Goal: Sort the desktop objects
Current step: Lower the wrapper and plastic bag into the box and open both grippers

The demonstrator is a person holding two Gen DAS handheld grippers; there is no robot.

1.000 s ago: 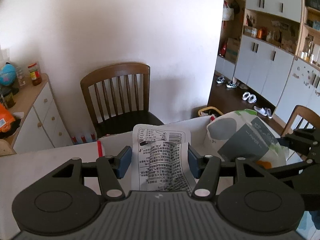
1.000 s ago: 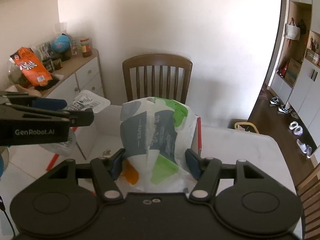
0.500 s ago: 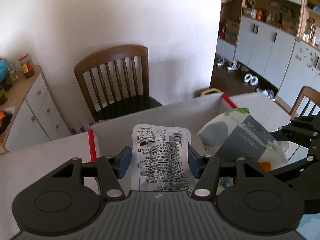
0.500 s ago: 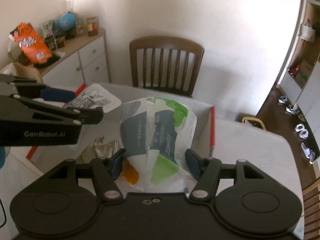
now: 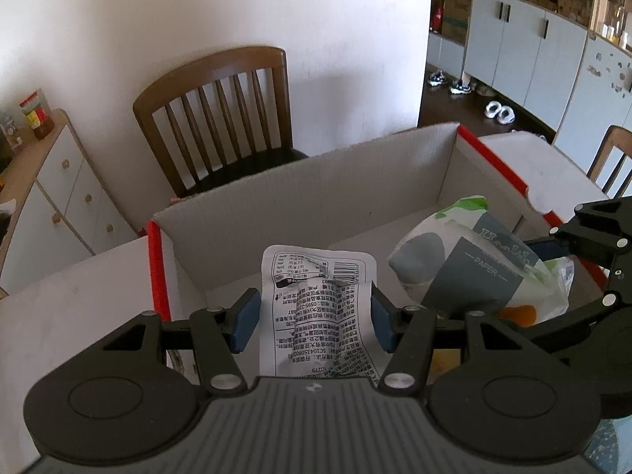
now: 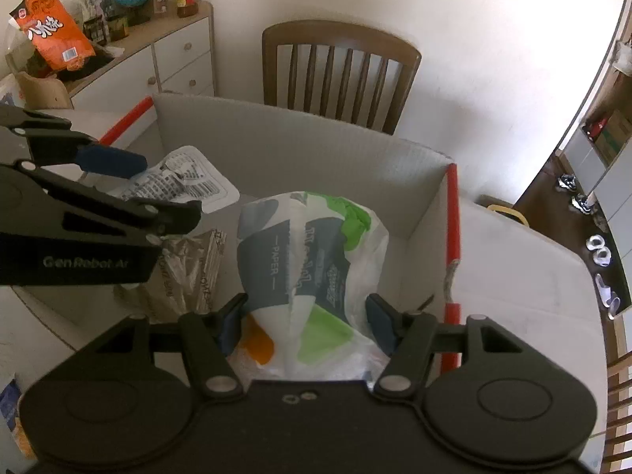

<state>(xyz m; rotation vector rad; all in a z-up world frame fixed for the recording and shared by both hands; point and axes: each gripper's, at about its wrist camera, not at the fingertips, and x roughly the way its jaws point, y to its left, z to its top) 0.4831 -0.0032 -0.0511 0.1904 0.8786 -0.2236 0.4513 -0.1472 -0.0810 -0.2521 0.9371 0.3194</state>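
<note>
My left gripper (image 5: 314, 316) is shut on a white snack packet (image 5: 316, 300) printed with black text and holds it over the open cardboard box (image 5: 316, 181). My right gripper (image 6: 306, 316) is shut on a white, grey and green tissue pack (image 6: 304, 245) and holds it inside the box (image 6: 300, 146), to the right of the packet (image 6: 189, 181). The tissue pack (image 5: 474, 260) and right gripper (image 5: 592, 237) show at the right of the left wrist view. The left gripper (image 6: 130, 181) shows at the left of the right wrist view.
A silvery crumpled wrapper (image 6: 185, 272) lies on the box floor. The box has red-taped edges (image 6: 452, 213) and stands on a white table (image 6: 513, 268). A wooden chair (image 5: 221, 114) stands behind it. A sideboard (image 6: 158, 51) with an orange bag (image 6: 51, 35) stands at the left.
Both grippers have moved forward and down over the box with their loads. The box interior has come into view and the tissue pack has sunk below the box rim.
</note>
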